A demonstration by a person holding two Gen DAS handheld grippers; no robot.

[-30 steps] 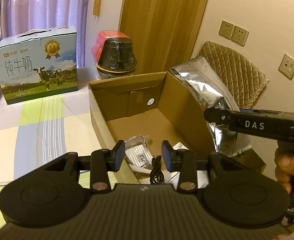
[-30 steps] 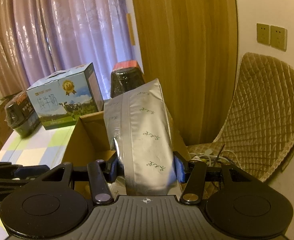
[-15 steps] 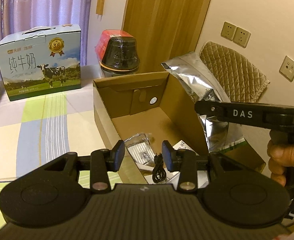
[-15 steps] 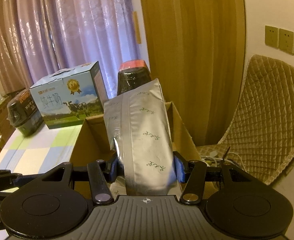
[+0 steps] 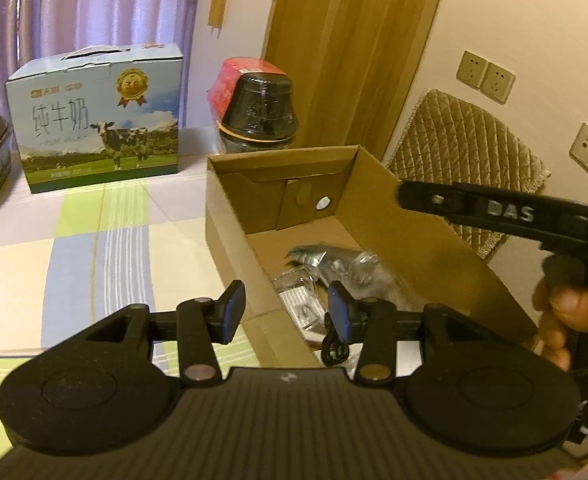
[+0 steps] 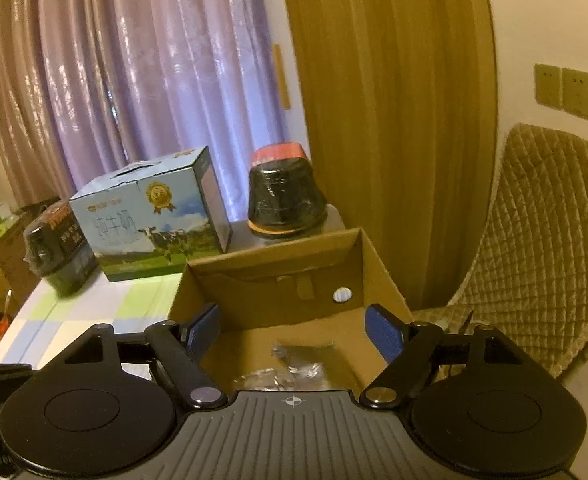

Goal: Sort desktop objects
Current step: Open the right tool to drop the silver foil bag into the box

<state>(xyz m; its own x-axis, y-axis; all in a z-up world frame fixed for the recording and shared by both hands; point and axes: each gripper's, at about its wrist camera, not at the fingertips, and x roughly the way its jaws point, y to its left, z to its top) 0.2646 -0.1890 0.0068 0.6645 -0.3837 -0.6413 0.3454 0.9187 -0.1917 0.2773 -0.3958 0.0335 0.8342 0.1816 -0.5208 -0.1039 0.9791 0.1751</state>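
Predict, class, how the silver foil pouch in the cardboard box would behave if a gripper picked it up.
The pouch looks crinkled and slumped in the box, so probably floppy. Its shiny film may slip between fingers. It seems light.

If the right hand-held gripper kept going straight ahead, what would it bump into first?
Probably the far wall of the cardboard box. The right hand-held gripper is open above the box, with the silver bag lying lower down; depth is hard to judge.

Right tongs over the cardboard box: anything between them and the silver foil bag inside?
Nothing visible. The right tongs hang open above the cardboard box, and the silver foil bag lies on the box floor directly below, uncovered. The box top is open.
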